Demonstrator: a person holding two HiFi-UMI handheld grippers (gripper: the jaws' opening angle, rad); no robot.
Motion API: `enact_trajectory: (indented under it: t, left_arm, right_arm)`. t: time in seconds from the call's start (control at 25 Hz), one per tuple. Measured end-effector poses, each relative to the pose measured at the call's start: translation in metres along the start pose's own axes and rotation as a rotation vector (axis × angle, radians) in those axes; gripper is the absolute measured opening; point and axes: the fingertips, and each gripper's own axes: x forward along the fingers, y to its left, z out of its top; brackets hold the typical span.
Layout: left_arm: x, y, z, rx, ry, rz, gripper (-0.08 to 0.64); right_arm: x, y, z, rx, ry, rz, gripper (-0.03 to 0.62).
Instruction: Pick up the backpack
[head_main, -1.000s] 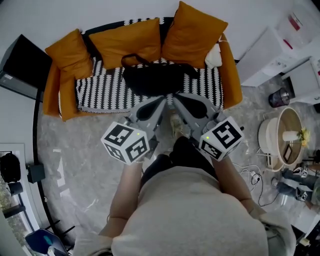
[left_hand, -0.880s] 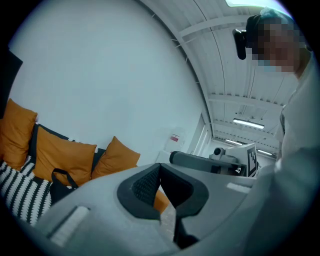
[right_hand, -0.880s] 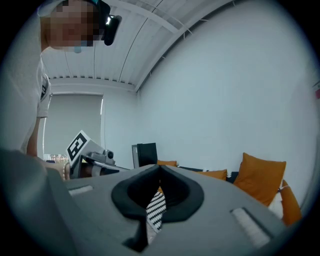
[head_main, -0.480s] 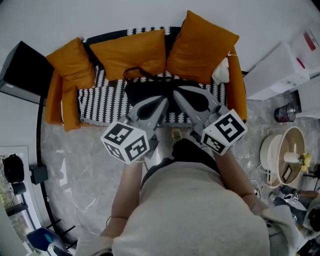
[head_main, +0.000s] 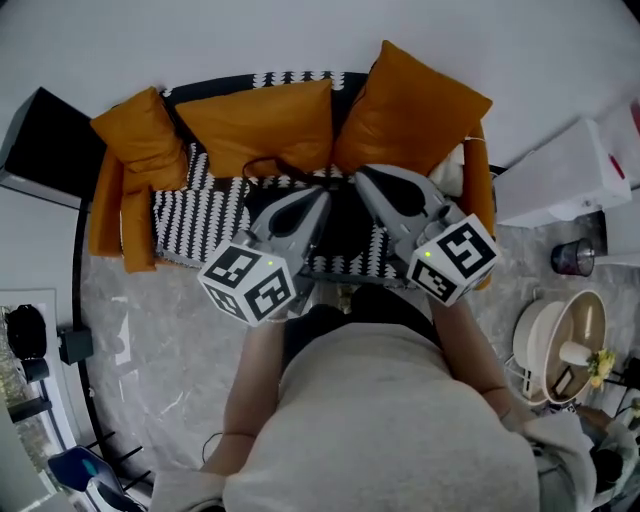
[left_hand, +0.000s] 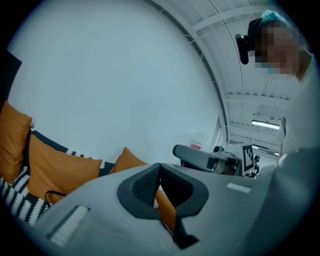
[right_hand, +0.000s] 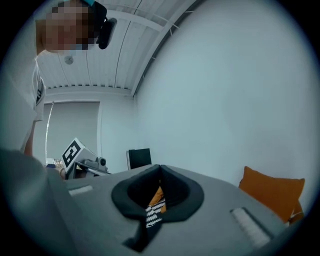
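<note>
Both forearms (head_main: 245, 385) reach forward from the torso (head_main: 390, 430), each hand out of sight behind its marker cube. The left gripper (head_main: 322, 193) points toward one o'clock and the right gripper (head_main: 362, 172) toward eleven, their tips near each other but apart. Both pairs of fingers (left_hand: 145, 186) are closed tip to tip, holding nothing.

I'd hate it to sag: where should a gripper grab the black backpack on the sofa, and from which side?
Probably the thin strap loop at the cushion-side end of the backpack: it lies clear of the body. Come from the open front of the sofa, over the backpack, since orange cushions block the rear. The left gripper and right gripper hide most of it.
</note>
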Motion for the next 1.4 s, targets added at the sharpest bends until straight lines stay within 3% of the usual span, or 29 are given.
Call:
enact_trajectory:
  t: [0.56, 1.12, 1.4]
  left_arm:
    - [0.047, 0.022, -0.010, -0.052, 0.078, 0.012, 0.007]
    - [0.074, 0.060, -0.020, -0.050, 0.217, -0.072, 0.007]
    - [0.097, 0.089, -0.049, -0.148, 0.267, -0.116, 0.008]
  right_arm:
    - [0.007, -0.055, -0.017, 0.060, 0.024, -0.054, 0.003]
    - [0.044, -0.082, -0.044, 0.192, 0.060, -0.121, 0.003]
    - [0.057, -0.096, -0.071, 0.289, 0.099, -0.169, 0.003]
